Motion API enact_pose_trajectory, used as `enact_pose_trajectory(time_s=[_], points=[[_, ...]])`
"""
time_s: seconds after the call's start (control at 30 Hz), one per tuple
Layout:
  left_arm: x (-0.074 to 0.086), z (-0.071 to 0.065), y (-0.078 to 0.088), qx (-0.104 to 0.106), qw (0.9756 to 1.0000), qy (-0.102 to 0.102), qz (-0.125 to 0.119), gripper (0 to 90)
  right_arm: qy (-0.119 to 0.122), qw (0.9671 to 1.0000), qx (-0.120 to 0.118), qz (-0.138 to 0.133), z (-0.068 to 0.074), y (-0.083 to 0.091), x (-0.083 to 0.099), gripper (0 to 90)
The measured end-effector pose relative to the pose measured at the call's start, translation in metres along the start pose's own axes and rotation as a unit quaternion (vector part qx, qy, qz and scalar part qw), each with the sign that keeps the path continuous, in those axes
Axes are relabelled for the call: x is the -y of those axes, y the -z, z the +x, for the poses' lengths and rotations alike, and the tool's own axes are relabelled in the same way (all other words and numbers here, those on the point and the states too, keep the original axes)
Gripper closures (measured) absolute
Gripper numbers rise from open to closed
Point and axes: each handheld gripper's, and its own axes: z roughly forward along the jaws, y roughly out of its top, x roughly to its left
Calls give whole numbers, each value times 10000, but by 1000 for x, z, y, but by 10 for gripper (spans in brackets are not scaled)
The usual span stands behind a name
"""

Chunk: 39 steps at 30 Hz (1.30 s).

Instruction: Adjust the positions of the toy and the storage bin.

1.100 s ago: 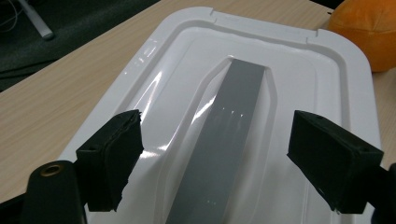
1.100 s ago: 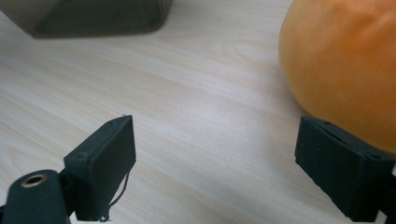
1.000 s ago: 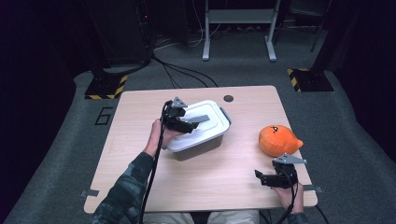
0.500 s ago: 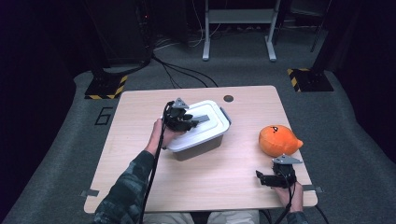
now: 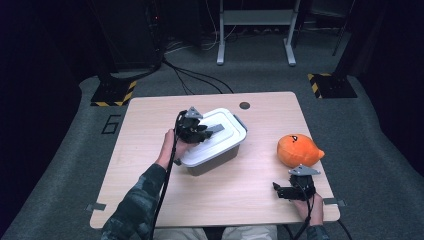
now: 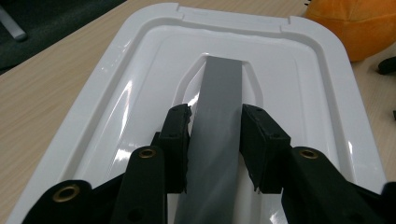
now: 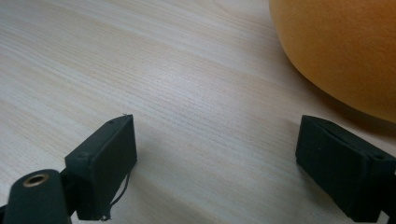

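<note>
right now the left gripper has its jaws closed in on the grey handle of the white lid, having just finished closing, with the pads pressed against both long edges of that flat strap. the lid sits on the box, which stands left of the table's middle, turned a little askew. to lift well, i judge the pull should go straight up and even, keeping the handle square between the pads so the lid does not tip and catch on one rim; a slow start would show whether the lid is snapped on or only resting. the lid is glossy moulded plastic with rounded corners, a stepped rim and a sunken centre panel, and it throws bright glints; the handle is matte and smooth, so it could slip if the squeeze is shallow. the right gripper rests low over the pale wood grain at the near right, jaws spread wide and holding nothing, with the soft orange plush toy just beyond it, round and fuzzy-looking.
</note>
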Motion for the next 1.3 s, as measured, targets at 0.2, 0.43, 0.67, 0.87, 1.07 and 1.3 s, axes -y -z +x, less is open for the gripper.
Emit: enact_pose_trajectory(time_s=[0.2,0.43,0.67,0.87,1.07,1.3], points=[[0,-5,3,20,10000,-58,76,658,-3,10000,-5,-6,0,0,0,120],[0,-10,4,29,9999,-62,150,664,0,10000,-9,-16,0,0,0,127],[-1,-18,5,109,9997,-111,190,665,9,10000,-6,-17,0,0,0,129],[2,-20,6,229,9996,70,135,666,9,10000,-15,-18,0,0,0,131],[4,-32,9,353,9992,38,156,666,16,10000,-48,-19,0,0,0,132],[4,-39,11,399,9990,59,199,665,26,10000,-38,-19,0,0,0,132]])
